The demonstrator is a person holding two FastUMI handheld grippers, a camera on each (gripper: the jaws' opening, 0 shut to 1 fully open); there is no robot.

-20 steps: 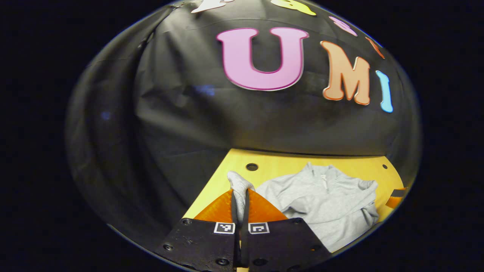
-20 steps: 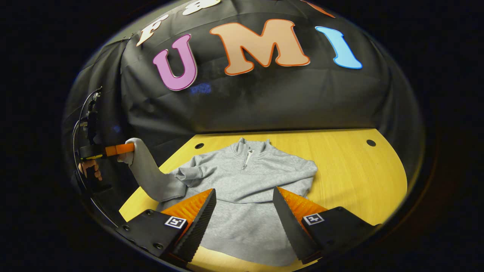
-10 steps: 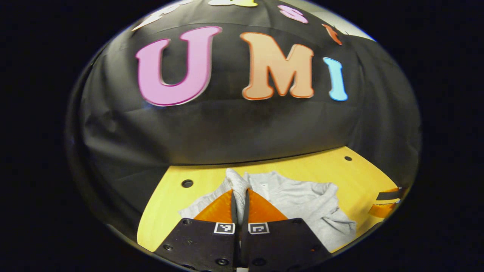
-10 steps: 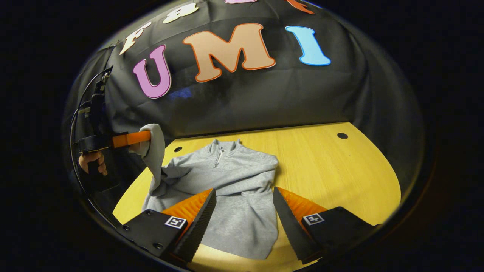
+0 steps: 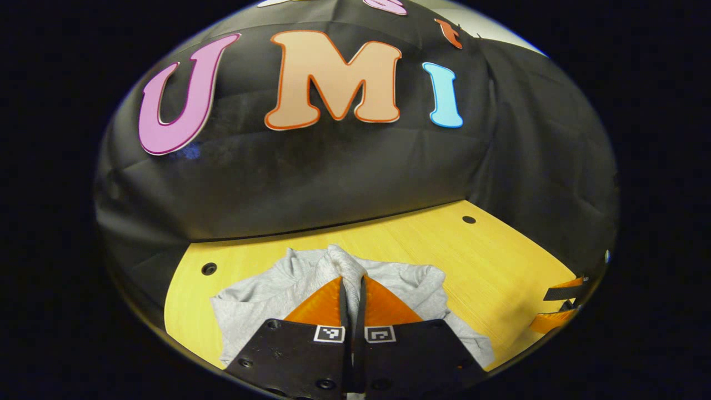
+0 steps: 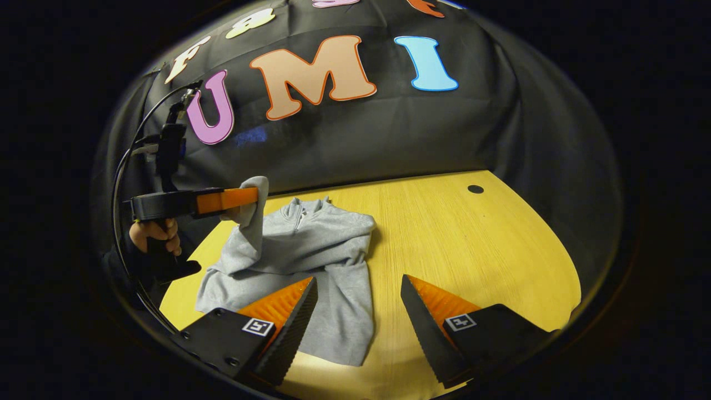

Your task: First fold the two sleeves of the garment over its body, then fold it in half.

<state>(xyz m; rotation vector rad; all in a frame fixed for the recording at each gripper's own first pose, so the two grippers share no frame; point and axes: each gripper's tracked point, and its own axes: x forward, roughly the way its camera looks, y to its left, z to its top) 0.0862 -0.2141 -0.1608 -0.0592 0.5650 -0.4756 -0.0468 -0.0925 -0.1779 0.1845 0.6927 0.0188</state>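
A grey zip-neck sweatshirt (image 6: 328, 261) lies on the yellow wooden table (image 6: 472, 244), collar toward the far wall. One sleeve is folded across its chest. My left gripper (image 5: 352, 280) is shut on the cuff of the other sleeve (image 5: 341, 264) and holds it lifted above the body of the sweatshirt (image 5: 261, 300). In the right gripper view that gripper (image 6: 253, 195) hangs over the garment's left shoulder with the sleeve (image 6: 247, 233) draped down from it. My right gripper (image 6: 358, 289) stands open above the lower hem, holding nothing.
A hand (image 6: 153, 233) holds the left gripper's grip at the table's left edge. Round holes (image 6: 475, 189) (image 5: 209, 269) sit near the table's far corners. Bare tabletop stretches right of the sweatshirt. The black cloth wall closes off the back.
My left gripper carried the lifted sleeve inward, from beyond the table's left edge to above the sweatshirt's body. My right gripper stayed open and drifted right of the garment.
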